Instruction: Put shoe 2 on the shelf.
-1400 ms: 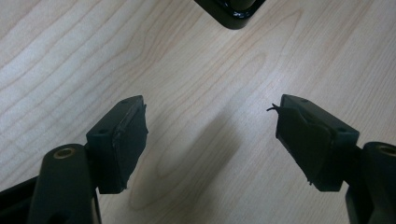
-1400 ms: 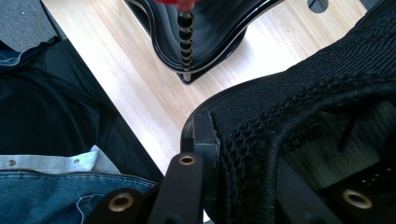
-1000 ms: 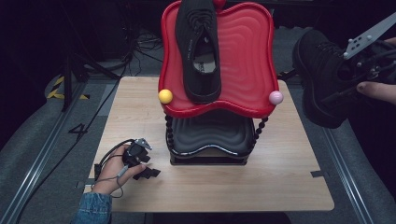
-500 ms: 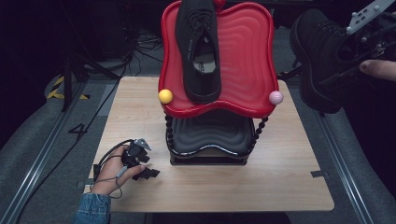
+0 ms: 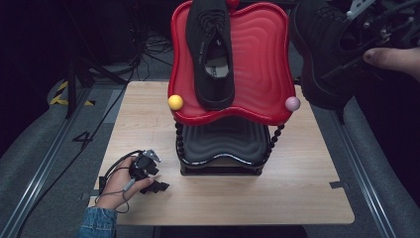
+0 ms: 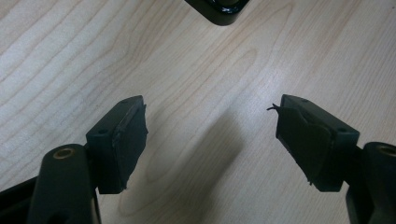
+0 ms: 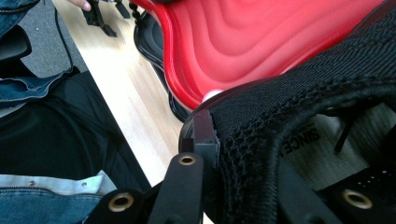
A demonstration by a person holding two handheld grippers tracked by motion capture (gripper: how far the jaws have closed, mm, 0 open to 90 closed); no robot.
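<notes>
We are clamping the right gripper (image 7: 219, 154) on a black knit shoe (image 5: 322, 54), right of the red wavy tray (image 5: 257, 64); the left gripper (image 6: 212, 140) is gaping wide.

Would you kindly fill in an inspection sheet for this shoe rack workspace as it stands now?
Surface: wooden table, pale, bare at the front.
Job's things: one black shoe lies on the red top tray of the two-tier rack; a second black shoe is in the air to its right.
Clutter: nothing seen.
Grippers: left hand-held gripper rests on the table, jaws open; right hand-held gripper is shut on the second shoe's collar.
Cables: left gripper's cable loops by the hand; more on the floor behind.
Surroundings: dark floor, grey rails.
</notes>
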